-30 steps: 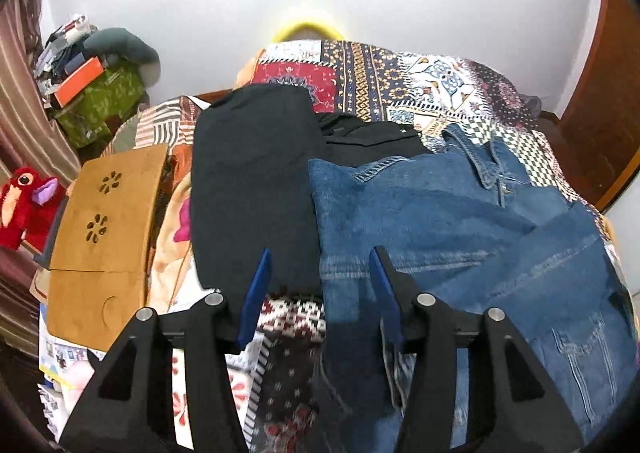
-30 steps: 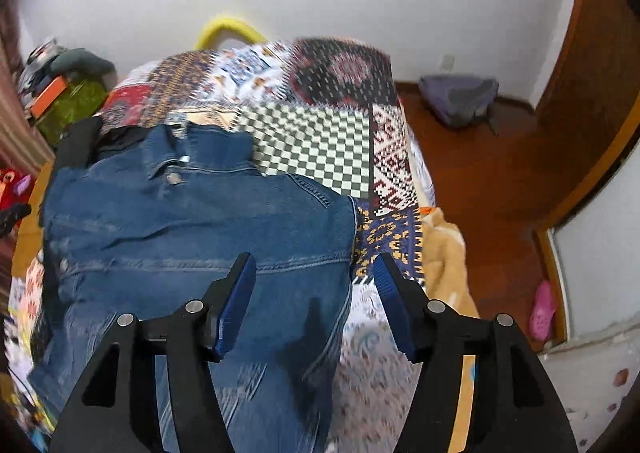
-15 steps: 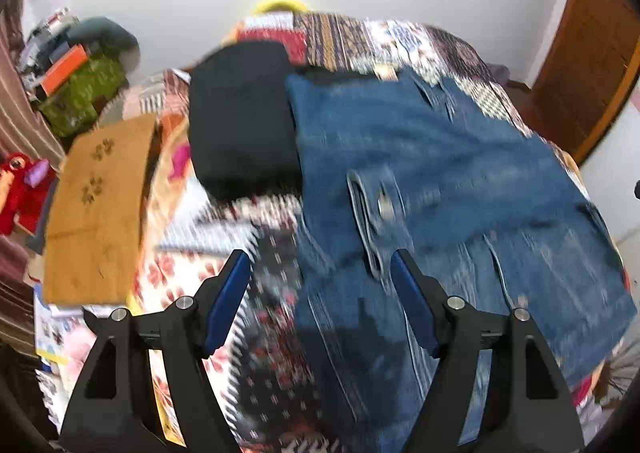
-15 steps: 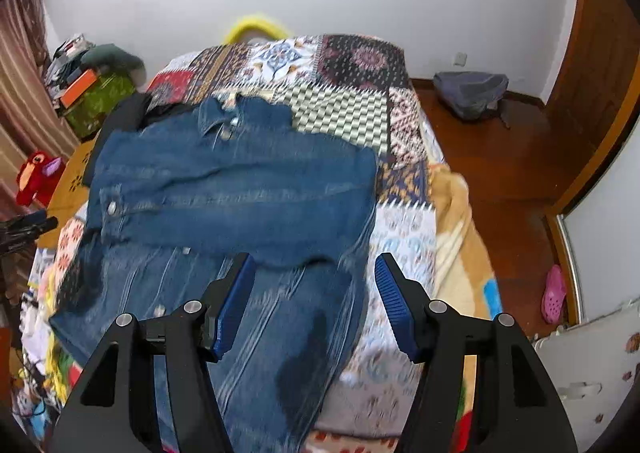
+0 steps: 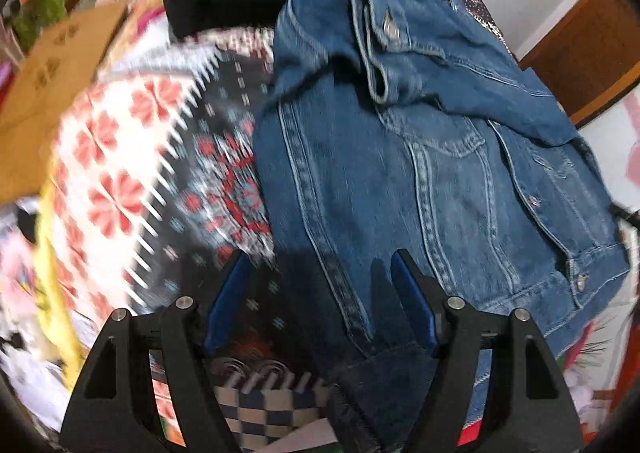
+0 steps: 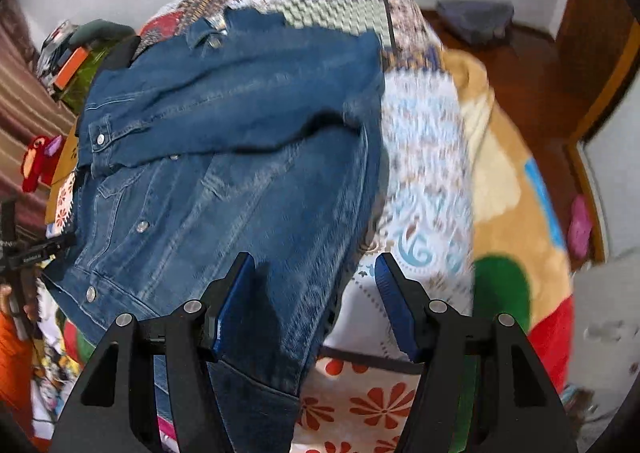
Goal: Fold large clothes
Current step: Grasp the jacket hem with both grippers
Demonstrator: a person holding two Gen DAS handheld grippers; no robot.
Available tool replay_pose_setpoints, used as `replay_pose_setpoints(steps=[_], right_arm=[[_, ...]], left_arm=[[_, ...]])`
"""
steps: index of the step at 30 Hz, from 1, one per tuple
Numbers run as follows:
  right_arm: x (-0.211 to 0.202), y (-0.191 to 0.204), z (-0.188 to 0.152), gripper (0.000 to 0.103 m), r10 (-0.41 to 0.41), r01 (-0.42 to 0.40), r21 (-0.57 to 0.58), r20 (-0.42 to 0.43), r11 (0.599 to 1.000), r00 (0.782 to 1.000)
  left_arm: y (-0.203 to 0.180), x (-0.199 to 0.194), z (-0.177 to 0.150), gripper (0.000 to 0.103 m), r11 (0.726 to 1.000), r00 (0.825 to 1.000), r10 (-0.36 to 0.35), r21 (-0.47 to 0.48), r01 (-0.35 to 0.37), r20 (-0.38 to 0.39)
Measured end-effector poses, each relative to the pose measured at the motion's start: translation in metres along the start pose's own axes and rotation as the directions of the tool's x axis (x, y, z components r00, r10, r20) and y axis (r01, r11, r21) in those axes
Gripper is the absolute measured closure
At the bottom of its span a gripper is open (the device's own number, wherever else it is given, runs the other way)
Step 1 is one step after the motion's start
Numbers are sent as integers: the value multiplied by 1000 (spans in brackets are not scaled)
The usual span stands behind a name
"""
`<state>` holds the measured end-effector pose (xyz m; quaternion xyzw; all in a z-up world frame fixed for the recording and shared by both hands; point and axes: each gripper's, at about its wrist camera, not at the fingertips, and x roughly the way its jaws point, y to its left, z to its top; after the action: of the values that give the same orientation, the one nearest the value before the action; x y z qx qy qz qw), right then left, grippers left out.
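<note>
Denim jacket (image 5: 420, 173) lies on the bed (image 5: 120, 173), sleeves crossed inward. Left tool (image 5: 320, 305) and right tool (image 6: 316, 305) straddle its bottom corners, blades apart, gripping nothing, likely to lift the hem.

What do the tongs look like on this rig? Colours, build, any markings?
Both match. The left tongs and right tongs are matte black plastic: two angular arms with triangular cut-outs, silver round screw heads at the joints, and ribbed dark-blue pads lining the inner faces of the fingers. No cables or markings show on either in its own wrist view. Hands and sleeves are not clearly visible.
</note>
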<state>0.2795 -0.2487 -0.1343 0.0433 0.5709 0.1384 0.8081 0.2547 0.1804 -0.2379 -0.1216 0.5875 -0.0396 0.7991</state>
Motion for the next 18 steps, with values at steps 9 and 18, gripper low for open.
replay_pose_setpoints(steps=[9,18], right_arm=[[2,12,-9,41,117,-117,-14,18,993,993],[3,39,-10,63,286,-285,-70,12,956,958]], left_arm=[[0,17,-14,30,989,990,-137,-63,134,-41],[-9,17,-23,50,936,944,-325,-160,313,-56]])
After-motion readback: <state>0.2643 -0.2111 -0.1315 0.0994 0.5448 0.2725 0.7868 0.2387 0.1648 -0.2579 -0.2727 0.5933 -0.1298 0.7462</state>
